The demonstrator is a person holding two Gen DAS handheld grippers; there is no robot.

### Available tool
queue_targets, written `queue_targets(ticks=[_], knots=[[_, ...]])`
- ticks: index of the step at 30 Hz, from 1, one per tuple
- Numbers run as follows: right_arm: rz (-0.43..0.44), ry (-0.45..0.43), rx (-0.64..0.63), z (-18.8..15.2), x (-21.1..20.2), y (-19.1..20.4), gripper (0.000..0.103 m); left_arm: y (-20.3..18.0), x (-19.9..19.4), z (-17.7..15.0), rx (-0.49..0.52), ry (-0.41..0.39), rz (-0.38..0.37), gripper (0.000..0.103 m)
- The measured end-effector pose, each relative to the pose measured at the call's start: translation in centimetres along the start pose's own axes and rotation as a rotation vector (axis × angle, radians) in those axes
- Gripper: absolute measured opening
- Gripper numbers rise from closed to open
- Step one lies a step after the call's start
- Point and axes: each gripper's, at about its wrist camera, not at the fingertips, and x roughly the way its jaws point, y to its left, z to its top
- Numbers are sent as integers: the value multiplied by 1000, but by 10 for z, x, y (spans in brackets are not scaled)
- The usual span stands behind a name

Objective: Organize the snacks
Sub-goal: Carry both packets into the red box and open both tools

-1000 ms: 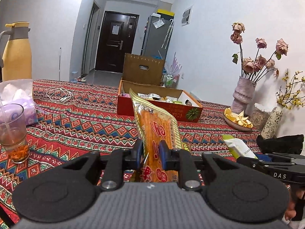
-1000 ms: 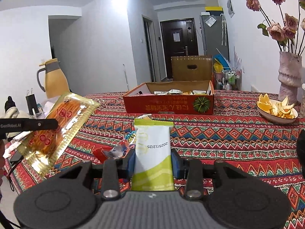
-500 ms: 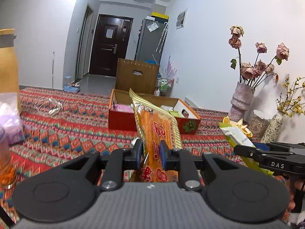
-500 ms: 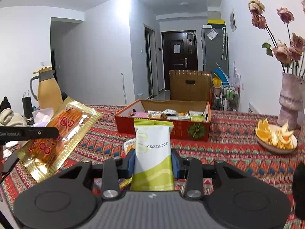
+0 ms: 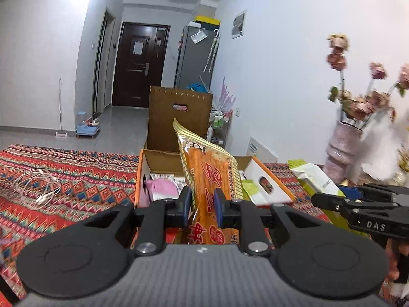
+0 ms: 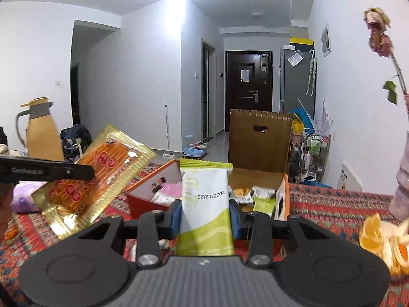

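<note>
Right now my left hand-held gripper [image 5: 202, 206] is clamped on an orange-and-gold snack packet [image 5: 212, 179], which stands up between the pads with its top edge leaning toward the far side. My right hand-held gripper [image 6: 205, 216] is closed on a white-and-green snack pouch [image 6: 205, 204], held upright with its crimped green seal on top. From the right wrist, the orange packet shows at the near left, tilted, with the other gripper's black arm across it.

Just beyond both packets lies the open cardboard box [image 5: 139, 171] on the table [image 5: 76, 179], which wears a red patterned cloth. The box already holds several small items: a pink sachet [image 5: 162, 188] at its left, and white and green wrappers further right. So part of the sorting looks done, and I judge these two packets are on their way in; neither is released yet.

At the near right edge of the right view sits a bowl of orange peel [image 6: 383, 240], and a tangled white cable [image 5: 38, 186] lies on the cloth to the left. Whether more loose snacks remain on the table I cannot tell.
</note>
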Motion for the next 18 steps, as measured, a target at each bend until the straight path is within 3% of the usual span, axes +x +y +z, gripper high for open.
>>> queue_targets(ticks=[10,18], knots=[[-21,43,33,25,125,-40,37,37,127,40,-83,41,-2,20],[-60,125,115,22,207,-71,37,68,210,23,-144,162,9,20]])
